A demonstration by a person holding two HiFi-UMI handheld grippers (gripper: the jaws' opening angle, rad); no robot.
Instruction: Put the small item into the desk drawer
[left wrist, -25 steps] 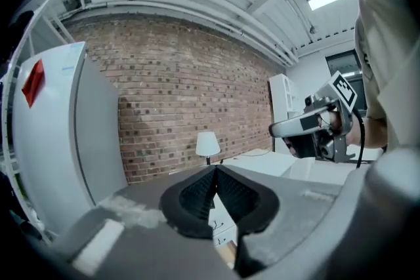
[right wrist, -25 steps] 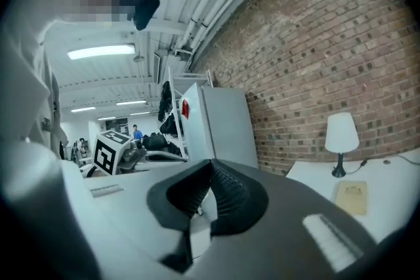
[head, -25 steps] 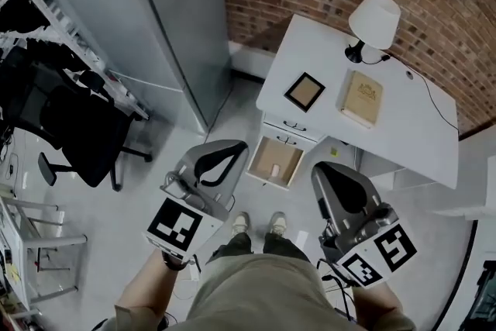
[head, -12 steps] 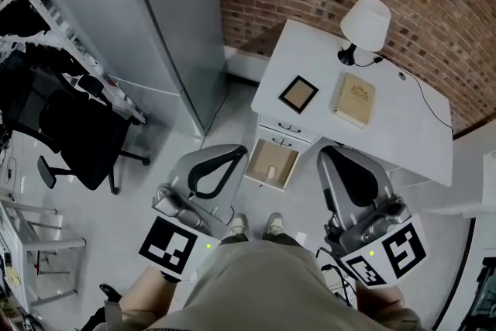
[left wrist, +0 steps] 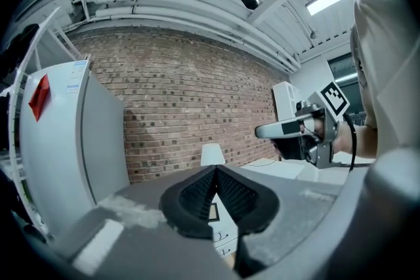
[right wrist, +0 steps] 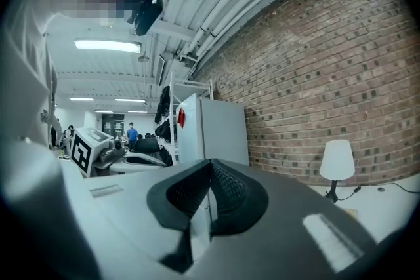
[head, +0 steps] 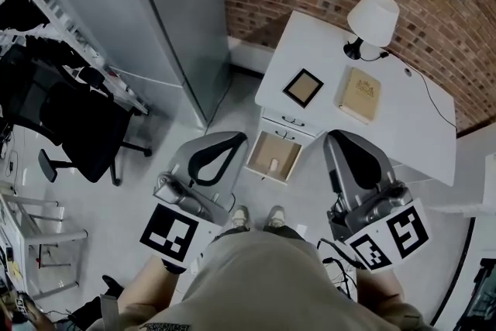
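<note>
I've got left gripper (head: 223, 145) and right gripper (head: 343, 146) both closed on nothing, ribbed black pads (left wrist: 235, 196) meeting, small pale item (head: 274, 164) lying in the open boxy wooden drawer (head: 256, 156) ahead between them, head view only, gripper views give rough brick (left wrist: 184, 95), white cone lamp (right wrist: 338, 160).

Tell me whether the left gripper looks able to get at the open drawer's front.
Probably yes. Nothing stands between the left gripper, jaws together and empty, and the open drawer ahead; it is held higher, so it must come down.
</note>
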